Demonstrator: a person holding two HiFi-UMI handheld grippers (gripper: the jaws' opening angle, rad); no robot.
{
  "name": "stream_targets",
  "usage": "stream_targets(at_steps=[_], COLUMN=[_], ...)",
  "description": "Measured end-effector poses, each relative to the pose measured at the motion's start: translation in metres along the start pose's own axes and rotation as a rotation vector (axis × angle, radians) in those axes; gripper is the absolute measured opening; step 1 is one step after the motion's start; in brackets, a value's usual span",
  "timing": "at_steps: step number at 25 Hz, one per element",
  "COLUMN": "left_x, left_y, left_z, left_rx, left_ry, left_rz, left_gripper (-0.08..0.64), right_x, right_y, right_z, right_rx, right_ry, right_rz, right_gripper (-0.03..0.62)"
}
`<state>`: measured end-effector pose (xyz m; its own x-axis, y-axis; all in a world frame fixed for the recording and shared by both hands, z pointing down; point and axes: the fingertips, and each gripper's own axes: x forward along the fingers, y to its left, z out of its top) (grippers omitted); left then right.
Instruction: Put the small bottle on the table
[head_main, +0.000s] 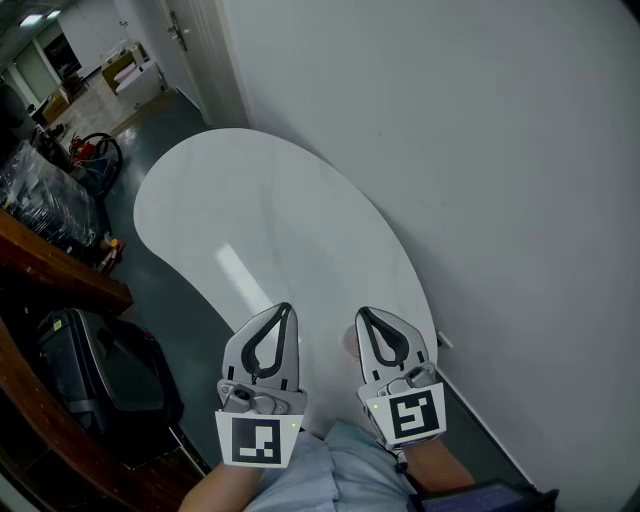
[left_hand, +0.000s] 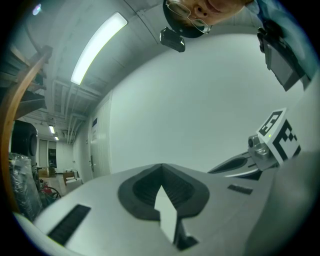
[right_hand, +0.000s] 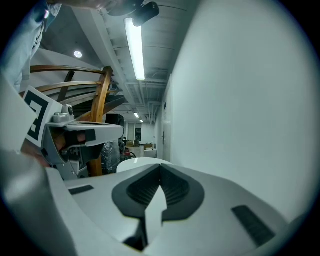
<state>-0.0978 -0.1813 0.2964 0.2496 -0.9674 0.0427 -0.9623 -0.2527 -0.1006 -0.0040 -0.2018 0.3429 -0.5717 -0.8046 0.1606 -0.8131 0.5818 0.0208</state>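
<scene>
A white oval table (head_main: 250, 210) stands against the white wall, with nothing on its top. No small bottle shows in any view. My left gripper (head_main: 287, 308) hovers over the table's near end, its jaws together and nothing between them. My right gripper (head_main: 362, 313) hangs beside it on the right, also shut and empty. In the left gripper view the left gripper (left_hand: 161, 166) has its dark pads meeting at the tip, and the right gripper's marker cube (left_hand: 277, 135) shows at the right. In the right gripper view the right gripper (right_hand: 160, 166) is closed the same way.
The white wall (head_main: 480, 150) runs along the table's right side. A curved wooden rail (head_main: 60, 270) and a black case (head_main: 100, 380) stand on the dark floor at the left. Wrapped goods and red gear (head_main: 90, 150) lie further back near a doorway.
</scene>
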Motion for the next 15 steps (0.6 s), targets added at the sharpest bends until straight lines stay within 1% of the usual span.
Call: stream_targets(at_steps=[1,7,10,15], left_x=[-0.001,-0.006,-0.008,-0.011], left_y=[-0.001,-0.002,-0.002,-0.001], left_z=[0.001,0.001,0.002,0.002], left_rx=[0.001,0.003,0.002,0.007], left_ry=[0.0,-0.007,-0.01,-0.009], left_rz=[-0.002,-0.001,0.0,0.003], left_gripper=[0.002,0.002,0.002,0.002], right_x=[-0.002,-0.003,-0.005,-0.005], right_y=[0.001,0.008,0.01,0.013], right_z=[0.0,0.009,0.004,0.005], right_rx=[0.0,-0.019,-0.011,-0.012], right_ry=[0.003,-0.082,-0.056,-0.049], right_rz=[-0.002,0.022,0.032,0.036], right_gripper=[0.002,0.0,0.0,0.0])
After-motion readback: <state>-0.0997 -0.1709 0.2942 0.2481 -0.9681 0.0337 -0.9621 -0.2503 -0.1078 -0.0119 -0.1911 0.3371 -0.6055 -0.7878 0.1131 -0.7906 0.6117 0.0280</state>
